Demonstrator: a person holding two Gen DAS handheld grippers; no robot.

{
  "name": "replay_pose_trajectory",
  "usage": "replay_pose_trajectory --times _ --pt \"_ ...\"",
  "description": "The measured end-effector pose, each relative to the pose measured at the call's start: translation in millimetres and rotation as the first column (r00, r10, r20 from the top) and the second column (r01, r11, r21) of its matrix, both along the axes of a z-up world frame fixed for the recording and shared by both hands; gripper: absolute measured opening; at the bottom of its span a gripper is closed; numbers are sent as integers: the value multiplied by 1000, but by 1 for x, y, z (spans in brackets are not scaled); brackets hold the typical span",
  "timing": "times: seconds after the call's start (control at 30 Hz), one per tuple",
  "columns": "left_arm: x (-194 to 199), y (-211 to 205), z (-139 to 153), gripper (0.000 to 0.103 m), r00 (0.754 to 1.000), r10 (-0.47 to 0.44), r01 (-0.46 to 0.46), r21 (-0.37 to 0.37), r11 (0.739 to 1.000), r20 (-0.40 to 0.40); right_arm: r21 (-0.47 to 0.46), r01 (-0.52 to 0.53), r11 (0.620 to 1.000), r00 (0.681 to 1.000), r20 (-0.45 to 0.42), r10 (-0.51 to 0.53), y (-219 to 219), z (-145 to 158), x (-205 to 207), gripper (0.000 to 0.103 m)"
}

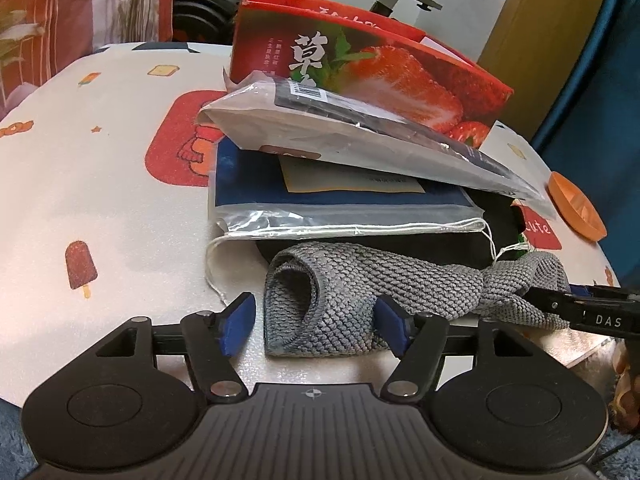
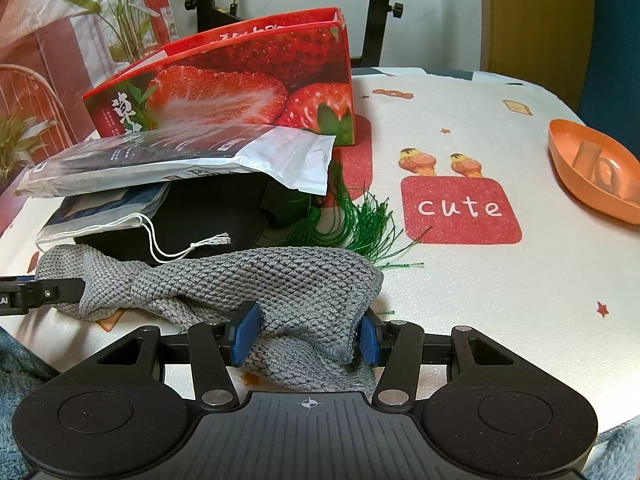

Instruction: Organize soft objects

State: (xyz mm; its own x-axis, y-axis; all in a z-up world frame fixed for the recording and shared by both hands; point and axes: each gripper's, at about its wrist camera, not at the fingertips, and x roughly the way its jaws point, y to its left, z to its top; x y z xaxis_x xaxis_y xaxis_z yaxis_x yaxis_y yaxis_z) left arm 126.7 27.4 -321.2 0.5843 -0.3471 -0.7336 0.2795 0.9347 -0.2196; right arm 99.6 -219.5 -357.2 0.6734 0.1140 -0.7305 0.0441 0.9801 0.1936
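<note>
Right tongs (image 2: 308, 334) pinching grey knit cloth (image 2: 256, 280); left tongs (image 1: 316, 326) spread around its other end. Risks snagging white drawstring (image 2: 168, 248), dragging stacked packets.

Grey knit cloth (image 2: 256, 284), red strawberry-print box (image 2: 240, 84).

- The grey knitted cloth (image 1: 360, 304) (image 2: 256, 284) is a soft, ribbed piece, crumpled and stretched lengthwise along the near edge of the table (image 1: 100, 184) (image 2: 480, 280).
- One end is folded into a rounded loop, the middle is pinched narrow, and the other end bunches up and hangs slightly over the table's edge.
- It lies just in front of a black soft object (image 2: 208, 216), which sits under a pile of plastic-wrapped packets (image 1: 340, 148) (image 2: 172, 160).
</note>
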Motion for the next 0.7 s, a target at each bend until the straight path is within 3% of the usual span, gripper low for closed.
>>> replay_pose_trajectory --times 0.1,0.17,0.23,0.3,0.4,0.5,0.7 --pt "-1 0 0 64 1000 4 -4 2 1000 0 0 0 1000 1000 0 0 0 0 0 48" --pt "-1 2 0 51 1000 2 -2 -13 1000 -3 0 0 1000 1000 0 0 0 0 0 48" --pt "-1 4 0 29 1000 -17 16 -39 999 -20 0 0 1000 1000 0 0 0 0 0 46" --pt "-5 1 3 20 999 -38 37 -37 999 -11 13 -7 1000 1000 -3 7 -1 1 0 40" --pt "-10 -5 9 18 999 -35 35 13 999 30 34 -3 999 1000 10 3 -5 5 -3 29" --pt "-13 -4 13 17 999 -16 15 14 1000 47 59 0 998 1000 26 -2 -8 9 -7 16" --pt "-17 2 24 17 997 3 -3 -11 1000 74 54 -34 998 996 79 29 -5 23 -15 15"
